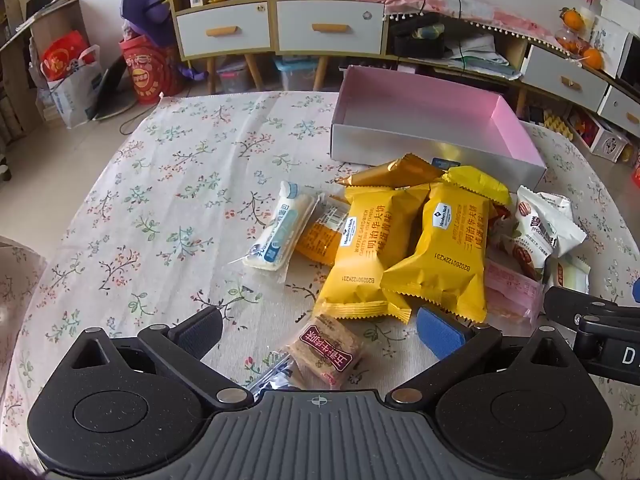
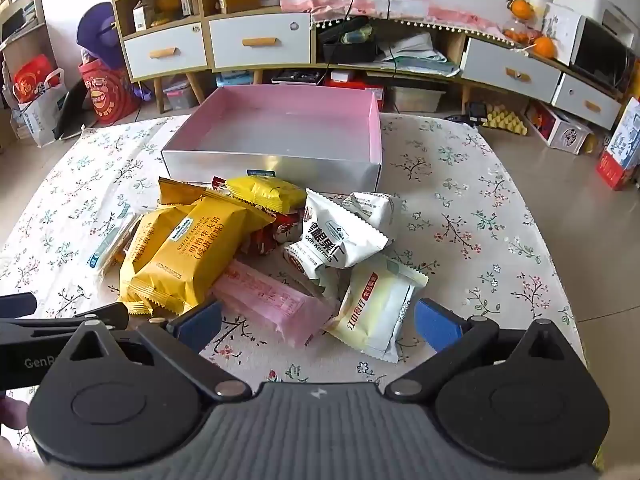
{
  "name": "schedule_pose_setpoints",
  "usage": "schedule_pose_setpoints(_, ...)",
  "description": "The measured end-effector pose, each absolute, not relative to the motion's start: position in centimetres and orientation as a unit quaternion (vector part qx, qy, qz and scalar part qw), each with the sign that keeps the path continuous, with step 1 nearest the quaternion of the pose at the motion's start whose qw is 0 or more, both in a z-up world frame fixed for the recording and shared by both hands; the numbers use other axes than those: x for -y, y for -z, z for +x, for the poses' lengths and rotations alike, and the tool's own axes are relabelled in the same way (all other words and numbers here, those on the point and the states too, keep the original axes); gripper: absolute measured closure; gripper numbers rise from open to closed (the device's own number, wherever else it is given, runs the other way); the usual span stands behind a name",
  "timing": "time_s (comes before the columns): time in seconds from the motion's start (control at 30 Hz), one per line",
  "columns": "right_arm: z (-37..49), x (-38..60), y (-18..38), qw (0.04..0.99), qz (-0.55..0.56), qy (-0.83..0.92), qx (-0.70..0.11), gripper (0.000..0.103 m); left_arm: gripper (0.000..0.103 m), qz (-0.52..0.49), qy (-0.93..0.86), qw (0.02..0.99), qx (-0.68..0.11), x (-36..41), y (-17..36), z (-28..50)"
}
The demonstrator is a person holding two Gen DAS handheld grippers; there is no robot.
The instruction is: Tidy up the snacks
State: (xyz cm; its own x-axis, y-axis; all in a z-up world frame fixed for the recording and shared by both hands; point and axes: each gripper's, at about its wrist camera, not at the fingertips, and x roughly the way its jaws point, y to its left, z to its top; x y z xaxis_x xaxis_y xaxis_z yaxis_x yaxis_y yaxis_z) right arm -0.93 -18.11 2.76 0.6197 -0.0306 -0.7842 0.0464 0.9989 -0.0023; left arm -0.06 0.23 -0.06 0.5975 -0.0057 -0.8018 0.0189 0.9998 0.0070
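Observation:
A pile of wrapped snacks lies on the floral tablecloth in front of an empty pink-lined silver box (image 1: 420,148) (image 2: 272,160). Two yellow waffle packets (image 1: 368,256) (image 2: 188,252) lie in the middle, with a white-and-blue bar (image 1: 280,228) to their left. A small brown cake packet (image 1: 326,350) lies between the wide-open fingers of my left gripper (image 1: 320,332). My right gripper (image 2: 318,324) is open too, above a pink packet (image 2: 268,300) and a pale yellow packet (image 2: 376,308). White nut packets (image 2: 336,236) (image 1: 536,232) lie beyond. Neither gripper touches anything.
The table (image 1: 160,184) ends in a rounded edge on both sides, with tiled floor beyond. Cabinets with white drawers (image 2: 260,44) and cluttered shelves stand behind the table. Red bags (image 1: 148,68) sit on the floor at the far left. The other gripper's black body (image 1: 600,320) shows at the right.

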Motion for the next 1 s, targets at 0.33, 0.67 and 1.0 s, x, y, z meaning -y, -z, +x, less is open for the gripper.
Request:
schedule_pose_setpoints(0.33, -0.82, 17.81, -2.71, 0.898, 0.007, 0.024, -0.439, 0.0, 0.0, 0.009, 0.008, 0.893, -0.451, -0.12, 0.13, -0.07)
schedule_pose_setpoints(0.67, -0.87, 18.13, -2.75, 0.898, 0.011, 0.024, -0.44, 0.0, 0.0, 0.01, 0.009, 0.893, -0.451, 0.03, 0.12, -0.12)
schedule_pose_setpoints(1.0, -0.93, 18.14, -2.61, 0.898, 0.013, 0.025, -0.44, 0.0, 0.0, 0.008, 0.009, 0.892, -0.452, 0.0, 0.1, -0.13)
